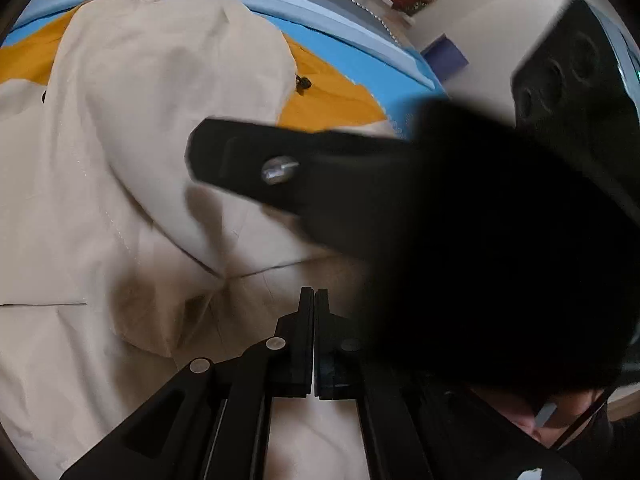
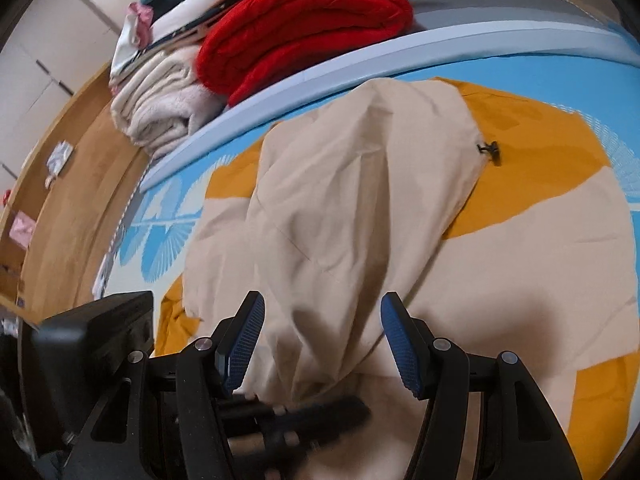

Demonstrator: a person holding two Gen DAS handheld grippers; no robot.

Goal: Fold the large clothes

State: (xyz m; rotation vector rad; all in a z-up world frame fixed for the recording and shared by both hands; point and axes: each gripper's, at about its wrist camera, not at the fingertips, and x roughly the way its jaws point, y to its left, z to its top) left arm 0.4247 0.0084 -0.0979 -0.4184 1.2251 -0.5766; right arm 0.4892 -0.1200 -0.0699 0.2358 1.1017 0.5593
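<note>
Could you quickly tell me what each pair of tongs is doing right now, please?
Left tongs: closed, nothing visibly between them.
Right tongs: open, beige garment between them, not pinched.

Both wrist cams sit just behind their own fingers, pitched steeply down at the bed, close range. Left wrist: its fingers at 6 o'clock, dark blurred gripper body blocking 3 to 5. Right wrist: clearer, bedding stack at 11. Shared: beige garment (image 1: 140,128) (image 2: 360,184), orange-blue sheet (image 1: 332,96) (image 2: 540,152), black toggle (image 1: 303,82) (image 2: 490,152).
</note>
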